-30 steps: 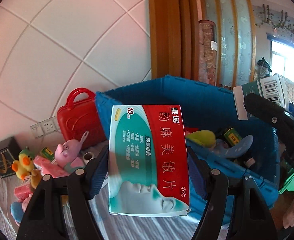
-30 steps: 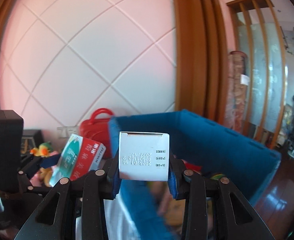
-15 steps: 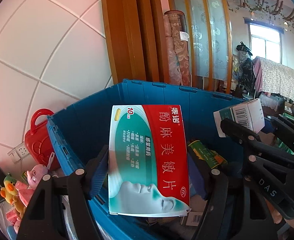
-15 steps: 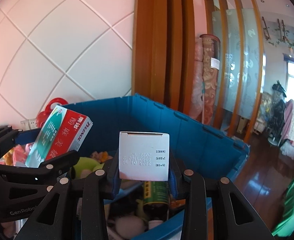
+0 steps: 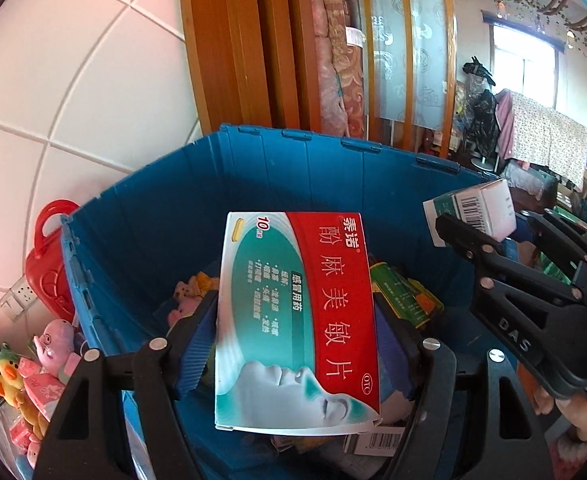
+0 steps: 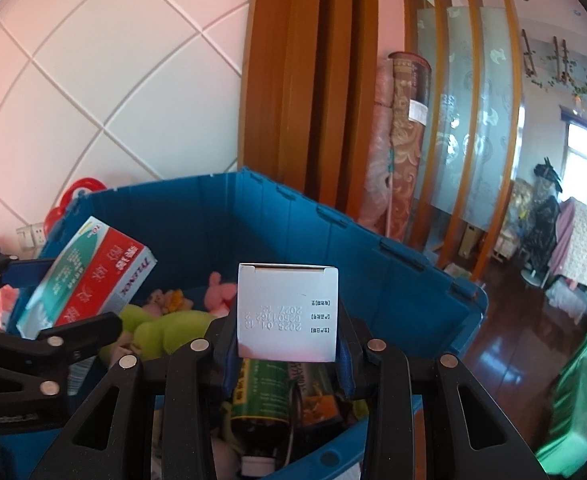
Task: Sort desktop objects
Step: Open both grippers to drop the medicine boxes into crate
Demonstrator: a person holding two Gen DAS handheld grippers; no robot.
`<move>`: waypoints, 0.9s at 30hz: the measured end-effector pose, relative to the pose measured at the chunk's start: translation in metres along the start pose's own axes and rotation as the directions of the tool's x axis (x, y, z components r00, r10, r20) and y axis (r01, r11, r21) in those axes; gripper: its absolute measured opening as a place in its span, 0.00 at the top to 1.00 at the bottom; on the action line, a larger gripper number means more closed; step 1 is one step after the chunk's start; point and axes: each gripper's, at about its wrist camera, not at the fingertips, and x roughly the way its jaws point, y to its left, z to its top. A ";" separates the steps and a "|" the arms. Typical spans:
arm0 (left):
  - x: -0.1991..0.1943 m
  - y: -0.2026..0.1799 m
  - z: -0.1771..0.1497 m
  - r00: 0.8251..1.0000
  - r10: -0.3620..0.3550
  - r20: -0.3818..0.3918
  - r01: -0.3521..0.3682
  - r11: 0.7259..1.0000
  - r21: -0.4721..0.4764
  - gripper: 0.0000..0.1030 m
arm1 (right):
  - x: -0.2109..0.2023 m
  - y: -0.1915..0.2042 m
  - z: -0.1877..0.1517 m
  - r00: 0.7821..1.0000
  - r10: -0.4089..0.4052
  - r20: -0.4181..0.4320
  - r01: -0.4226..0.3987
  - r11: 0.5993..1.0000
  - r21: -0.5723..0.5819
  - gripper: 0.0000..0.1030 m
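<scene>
The left gripper clamps a flat red-and-teal cardboard medicine box over the open blue plastic crate; beside it, the right gripper pinches a small white carton above the crate's crowded interior, pink tiled wall behind.

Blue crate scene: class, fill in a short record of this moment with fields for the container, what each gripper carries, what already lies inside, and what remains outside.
container: blue crate, open-topped
left gripper: shut on red and teal medicine box, held over the crate
right gripper: shut on small white box, also over the crate
inside: green plush toy, pink plush, green-labelled bottle
outside, left of the crate: red toy case, yellow duck toy, pink figure
</scene>
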 end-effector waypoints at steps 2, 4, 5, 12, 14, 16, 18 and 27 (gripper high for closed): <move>0.003 -0.001 -0.001 1.000 -0.011 -0.017 0.011 1.000 0.002 0.30 | 0.007 -0.004 -0.002 1.000 -0.008 -0.020 0.008 1.000 0.001 0.65; 0.006 -0.001 -0.001 0.999 -0.021 -0.043 0.021 1.000 0.006 0.30 | 0.013 -0.007 -0.004 0.999 -0.013 -0.038 0.014 1.000 0.006 0.65; 0.008 -0.002 -0.001 0.998 -0.023 -0.051 0.023 1.000 0.007 0.30 | 0.016 -0.008 -0.005 0.999 -0.012 -0.046 0.012 1.000 0.009 0.65; 0.014 -0.006 -0.006 0.995 -0.026 -0.096 0.029 0.999 0.029 0.27 | 0.024 -0.010 -0.012 0.997 -0.023 -0.078 0.024 1.000 0.016 0.58; 0.014 -0.008 -0.007 0.995 -0.019 -0.098 0.023 0.999 0.038 0.27 | 0.024 -0.011 -0.013 0.997 -0.025 -0.075 0.027 0.999 0.026 0.34; 0.014 -0.010 -0.008 0.995 -0.016 -0.096 0.020 0.999 0.047 0.27 | 0.023 -0.013 -0.014 0.997 -0.021 -0.070 0.024 0.999 0.034 0.22; 0.014 -0.011 -0.008 0.995 -0.013 -0.095 0.018 0.999 0.050 0.27 | 0.021 -0.014 -0.014 0.998 -0.020 -0.065 0.023 0.999 0.039 0.19; 0.013 -0.007 -0.008 0.996 -0.013 -0.084 0.016 0.999 0.040 0.27 | 0.020 -0.023 -0.018 0.998 -0.009 -0.060 0.014 0.997 0.074 0.00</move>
